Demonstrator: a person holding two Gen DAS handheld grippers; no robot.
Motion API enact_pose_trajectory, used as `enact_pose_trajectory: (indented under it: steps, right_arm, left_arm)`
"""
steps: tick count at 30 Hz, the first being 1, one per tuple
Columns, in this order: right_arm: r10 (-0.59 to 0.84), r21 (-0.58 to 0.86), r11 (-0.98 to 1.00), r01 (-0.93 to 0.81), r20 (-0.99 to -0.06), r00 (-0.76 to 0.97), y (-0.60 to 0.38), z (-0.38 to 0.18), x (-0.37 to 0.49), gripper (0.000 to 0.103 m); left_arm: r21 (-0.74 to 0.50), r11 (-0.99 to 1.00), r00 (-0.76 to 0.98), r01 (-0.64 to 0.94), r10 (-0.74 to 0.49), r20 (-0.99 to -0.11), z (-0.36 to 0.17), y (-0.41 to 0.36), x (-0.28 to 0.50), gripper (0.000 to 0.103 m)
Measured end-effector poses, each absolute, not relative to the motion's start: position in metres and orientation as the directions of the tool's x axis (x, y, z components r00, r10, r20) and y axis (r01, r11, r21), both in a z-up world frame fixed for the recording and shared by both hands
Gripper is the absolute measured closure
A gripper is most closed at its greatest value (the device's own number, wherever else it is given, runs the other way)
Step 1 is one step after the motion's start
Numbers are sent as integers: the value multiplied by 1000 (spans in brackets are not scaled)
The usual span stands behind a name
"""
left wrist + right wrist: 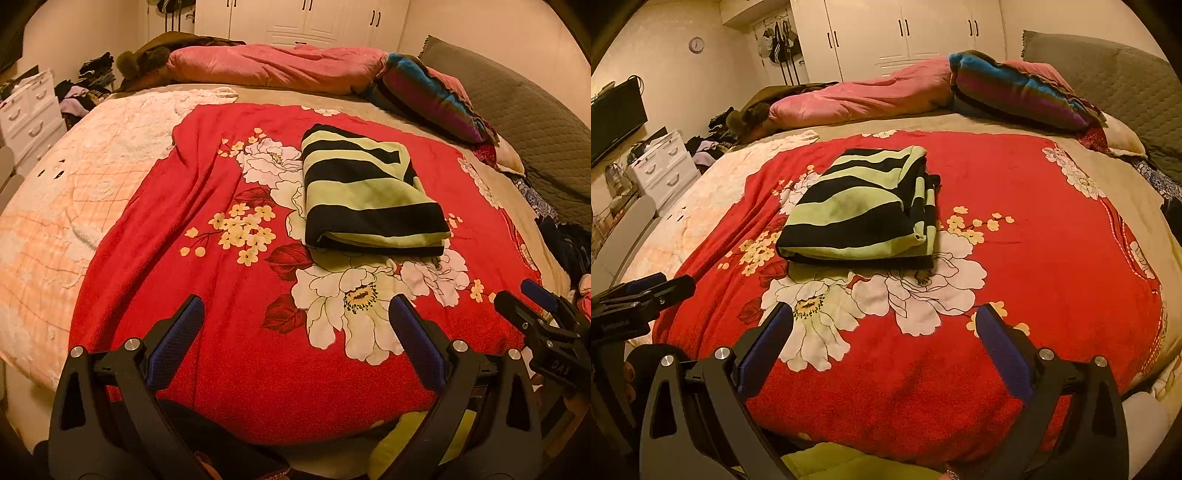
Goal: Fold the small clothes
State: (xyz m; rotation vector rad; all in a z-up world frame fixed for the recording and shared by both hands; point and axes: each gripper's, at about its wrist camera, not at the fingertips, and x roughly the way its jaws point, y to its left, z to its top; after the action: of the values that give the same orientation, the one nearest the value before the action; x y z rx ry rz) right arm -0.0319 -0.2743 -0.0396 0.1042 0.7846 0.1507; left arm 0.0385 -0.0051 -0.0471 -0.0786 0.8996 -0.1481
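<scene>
The green-and-black striped knit garment [369, 192] lies folded on the red floral blanket [221, 369], ahead of the wide-open, empty left gripper [295, 343] and right gripper [884, 347]. Folding looks finished; next probably means fetching another piece.

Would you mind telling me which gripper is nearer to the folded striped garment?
Right, slightly. The right gripper hovers open just before the folded striped garment; the left gripper hangs open farther back, to its left.

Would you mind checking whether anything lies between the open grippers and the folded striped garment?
Nothing visible does. Only bare red floral blanket separates the left gripper and right gripper from the folded striped garment.
</scene>
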Motion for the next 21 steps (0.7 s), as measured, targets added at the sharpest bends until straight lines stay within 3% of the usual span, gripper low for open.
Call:
enact_pose_trajectory:
  steps: [21]
  right_arm:
    - [176,142,984,-107,-701,691,-272,-41,-33,4]
  left_arm:
    - [-126,988,616,94,-157,-772,-45,-4,38,9]
